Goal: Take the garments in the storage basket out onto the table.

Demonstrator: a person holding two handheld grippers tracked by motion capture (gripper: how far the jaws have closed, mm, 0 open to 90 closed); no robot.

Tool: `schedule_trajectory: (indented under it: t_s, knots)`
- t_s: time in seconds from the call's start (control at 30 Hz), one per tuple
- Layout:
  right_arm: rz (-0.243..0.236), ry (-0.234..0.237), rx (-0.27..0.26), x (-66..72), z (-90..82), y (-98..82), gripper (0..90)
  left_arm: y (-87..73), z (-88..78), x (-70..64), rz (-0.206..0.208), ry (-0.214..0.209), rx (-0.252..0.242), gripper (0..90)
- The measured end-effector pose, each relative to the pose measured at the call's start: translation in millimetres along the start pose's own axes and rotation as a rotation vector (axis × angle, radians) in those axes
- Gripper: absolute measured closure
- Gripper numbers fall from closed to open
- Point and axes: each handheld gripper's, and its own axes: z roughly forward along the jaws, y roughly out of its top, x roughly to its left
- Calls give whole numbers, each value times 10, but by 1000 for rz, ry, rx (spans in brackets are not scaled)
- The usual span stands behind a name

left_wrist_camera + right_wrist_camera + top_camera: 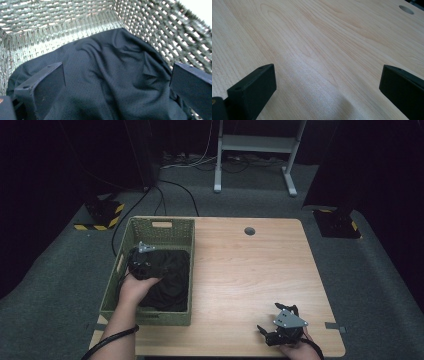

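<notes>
the high view is dim, the surroundings falling off to near black, while the pale wooden tabletop (250, 270) catches soft light from above. the crumpled black mesh cloth (107, 82) is sharp nearby, but the woven green wicker basket (155, 27) blurs and glares white between its strands. the right gripper view is evenly bright, with a faint sheen on the grain.

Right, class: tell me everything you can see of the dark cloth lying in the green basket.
The dark cloth is black or very dark navy, a thin fabric with a fine mesh-like weave. It lies crumpled in soft folds on the floor of the woven green basket, covering most of the bottom and pressing against the walls at the nearer end. The left gripper is poised over it with its jaws wide apart, one on each side of a raised fold; whether they touch the fabric cannot be told.
</notes>
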Motion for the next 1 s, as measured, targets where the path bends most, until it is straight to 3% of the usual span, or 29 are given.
schedule_trajectory:
  t_s: [0.17, 0.57, 1.0]
  knots:
    - [0, 1, 0, -1, 0, 0, 7, -28, 55, 26, -5, 11, 19, 5]
    - [0, 2, -3, -4, -1, -1, 7, -118, 202, 134, 4, 65, 117, 5]
    - [4, 5, -6, -4, -6, -2, 6, -186, 267, 202, -24, 93, 183, 6]
